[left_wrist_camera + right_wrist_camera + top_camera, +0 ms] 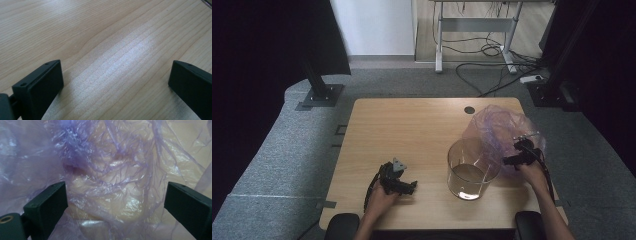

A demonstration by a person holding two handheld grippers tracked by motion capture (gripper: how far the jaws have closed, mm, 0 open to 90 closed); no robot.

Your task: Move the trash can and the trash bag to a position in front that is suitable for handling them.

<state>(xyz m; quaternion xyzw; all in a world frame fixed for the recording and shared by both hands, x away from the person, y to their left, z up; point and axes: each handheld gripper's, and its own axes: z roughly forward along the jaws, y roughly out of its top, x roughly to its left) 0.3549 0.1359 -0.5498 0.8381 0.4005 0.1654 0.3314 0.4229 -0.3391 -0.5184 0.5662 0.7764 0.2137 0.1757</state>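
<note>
A crumpled, see-through purple plastic bag (pixel 499 131) lies on the right of the wooden table (pixel 412 135). Against its front left stands a clear round container (pixel 469 169), upright and open at the top. My right gripper (pixel 516 152) is at the bag's near right side, open, and the right gripper view has the wrinkled purple film (pixel 112 177) spread between its two black jaws. My left gripper (pixel 408 188) rests low over the table's front left, open, with bare wood (pixel 117 67) between its jaws.
A round cable hole (pixel 469 109) sits near the table's far edge. Beyond the table are grey carpet, black stand bases (pixel 319 95), a white desk frame (pixel 474 30) and loose cables (pixel 502 65) on the floor. The table's left and middle are bare wood.
</note>
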